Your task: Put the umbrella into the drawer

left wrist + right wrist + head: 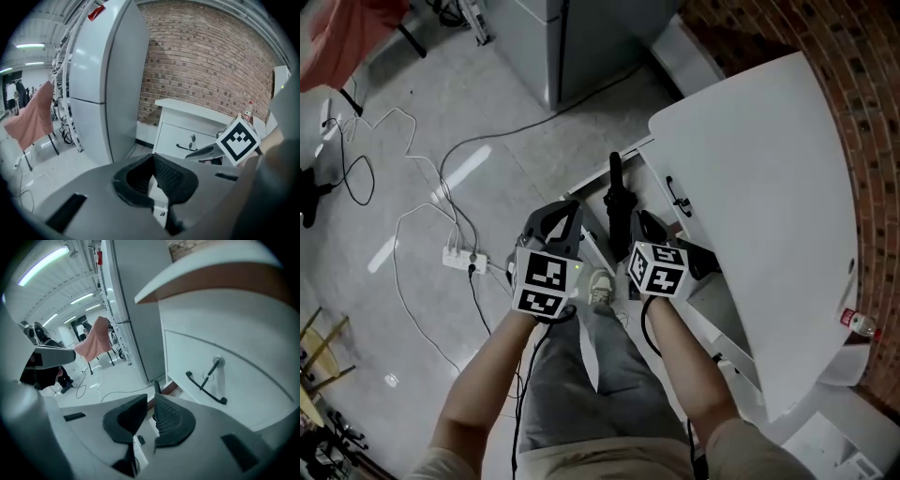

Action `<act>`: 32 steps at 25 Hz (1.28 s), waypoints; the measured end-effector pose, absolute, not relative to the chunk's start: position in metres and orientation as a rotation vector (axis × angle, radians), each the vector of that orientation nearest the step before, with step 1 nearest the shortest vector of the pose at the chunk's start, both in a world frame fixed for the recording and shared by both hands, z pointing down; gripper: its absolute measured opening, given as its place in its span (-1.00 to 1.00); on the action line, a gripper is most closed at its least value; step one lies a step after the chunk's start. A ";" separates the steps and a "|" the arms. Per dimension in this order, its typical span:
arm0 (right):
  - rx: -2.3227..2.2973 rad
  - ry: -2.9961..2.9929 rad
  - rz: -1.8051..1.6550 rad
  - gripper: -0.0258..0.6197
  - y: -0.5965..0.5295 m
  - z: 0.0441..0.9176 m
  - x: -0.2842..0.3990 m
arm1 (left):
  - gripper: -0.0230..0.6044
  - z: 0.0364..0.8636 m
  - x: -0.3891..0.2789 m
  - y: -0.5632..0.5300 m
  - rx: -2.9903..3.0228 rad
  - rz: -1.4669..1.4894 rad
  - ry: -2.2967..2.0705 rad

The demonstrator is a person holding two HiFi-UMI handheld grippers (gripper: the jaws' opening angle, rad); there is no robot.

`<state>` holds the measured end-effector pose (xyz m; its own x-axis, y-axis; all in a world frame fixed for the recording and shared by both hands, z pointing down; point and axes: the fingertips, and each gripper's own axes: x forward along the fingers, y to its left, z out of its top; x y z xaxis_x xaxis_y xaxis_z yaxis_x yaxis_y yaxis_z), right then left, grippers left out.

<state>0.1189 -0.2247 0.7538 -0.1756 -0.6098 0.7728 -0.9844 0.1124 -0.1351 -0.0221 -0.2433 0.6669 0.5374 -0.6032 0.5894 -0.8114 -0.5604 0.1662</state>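
Umbrella [619, 202] tip seems to poke past drawer [592, 184] rim; may jam on closing. L gripper [562, 217] jaws pressed together, R gripper [643, 223] a slit apart, both empty.

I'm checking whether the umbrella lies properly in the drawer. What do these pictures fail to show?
- Near end of the umbrella: in the head view the right gripper covers it, and in the right gripper view only a dark tip shows past the jaws.
- Inside of the drawer: in the head view it is mostly hidden under the cabinet top and the right gripper.
- Label of the bottle: in the head view it is too small to read.
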 end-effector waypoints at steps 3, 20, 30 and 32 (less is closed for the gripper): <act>1.551 -1.905 0.886 -0.81 -0.222 0.704 0.105 | -0.91 0.629 -0.028 -0.239 2.362 0.648 -1.162; 1.524 -2.277 0.479 -0.89 -0.243 0.385 0.061 | -0.91 0.392 -0.065 -0.244 2.524 0.473 -1.317; 1.544 -2.430 0.068 -0.90 -0.220 0.210 0.048 | -0.91 0.240 -0.081 -0.223 2.704 0.373 -1.467; 1.530 -2.499 0.061 -0.90 -0.211 0.181 0.048 | -0.91 0.212 -0.083 -0.215 2.735 0.338 -1.500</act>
